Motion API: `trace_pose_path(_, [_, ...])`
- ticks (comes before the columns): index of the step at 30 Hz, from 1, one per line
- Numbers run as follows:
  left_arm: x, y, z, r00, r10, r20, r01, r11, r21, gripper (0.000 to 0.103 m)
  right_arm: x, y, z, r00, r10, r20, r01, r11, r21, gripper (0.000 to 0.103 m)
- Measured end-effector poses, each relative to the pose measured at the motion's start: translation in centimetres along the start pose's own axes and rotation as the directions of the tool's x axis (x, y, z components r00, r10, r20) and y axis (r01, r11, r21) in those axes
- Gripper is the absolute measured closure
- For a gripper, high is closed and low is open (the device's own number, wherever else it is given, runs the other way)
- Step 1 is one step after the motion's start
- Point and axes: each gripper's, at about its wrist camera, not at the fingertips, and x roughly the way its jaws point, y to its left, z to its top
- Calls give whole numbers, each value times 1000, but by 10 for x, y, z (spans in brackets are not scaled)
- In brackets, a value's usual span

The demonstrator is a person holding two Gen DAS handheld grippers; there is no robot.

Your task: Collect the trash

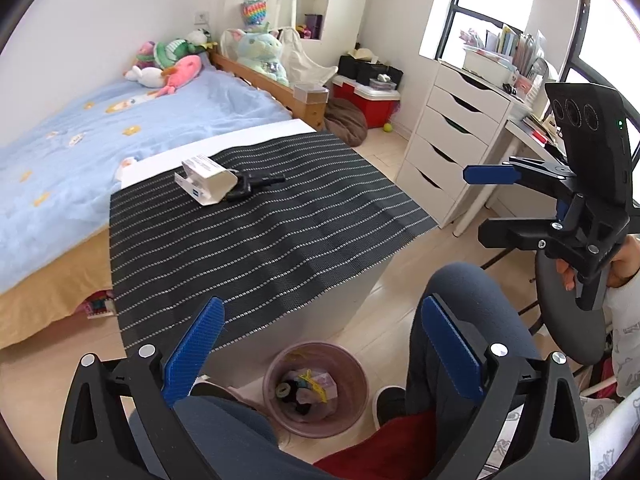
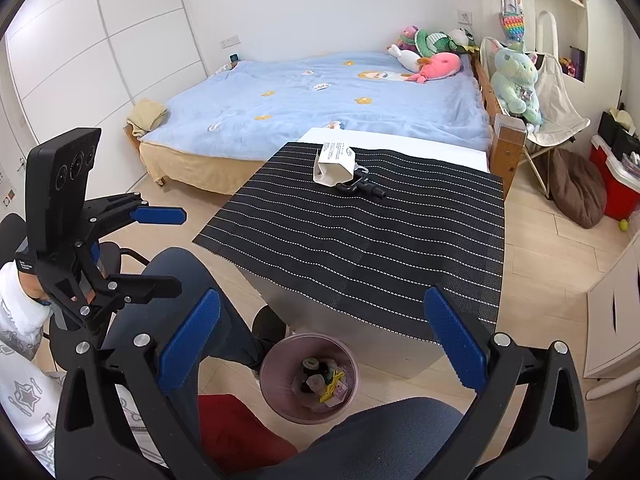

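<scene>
A pink waste bin [image 1: 320,429] stands on the floor below the table's near edge, with several scraps inside; the right wrist view shows the bin [image 2: 308,414] too. My left gripper [image 1: 322,312] hangs open above it, nothing between its fingers. My right gripper [image 2: 323,300] is open and empty as well, held beside the left one. On the far part of the black striped mat [image 1: 260,240] lies a white paper package [image 1: 204,178], tipped on its side. A small black tool [image 1: 256,182] lies against it.
The mat covers a white table [image 2: 400,140] that stands against a blue bed [image 2: 320,92] with soft toys. A person's knees in dark trousers [image 1: 460,292] flank the bin. White drawers [image 1: 444,148] and a red box [image 1: 372,108] stand at the right.
</scene>
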Motion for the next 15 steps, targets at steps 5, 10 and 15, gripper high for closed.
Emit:
trace_pose_path(5, [0, 9, 3, 1000, 5, 12, -5, 1000, -26, 8, 3, 2, 6, 1000, -5, 7, 6, 1000, -28, 3])
trace_pose_path(10, [0, 22, 10, 999, 25, 32, -24, 999, -49, 8, 15, -1, 19, 1000, -5, 7, 5, 997, -73, 3])
trace_pose_path(15, [3, 37, 20, 997, 50, 51, -46, 996, -77, 8, 40, -8, 41, 1000, 1, -27, -4, 992, -125, 3])
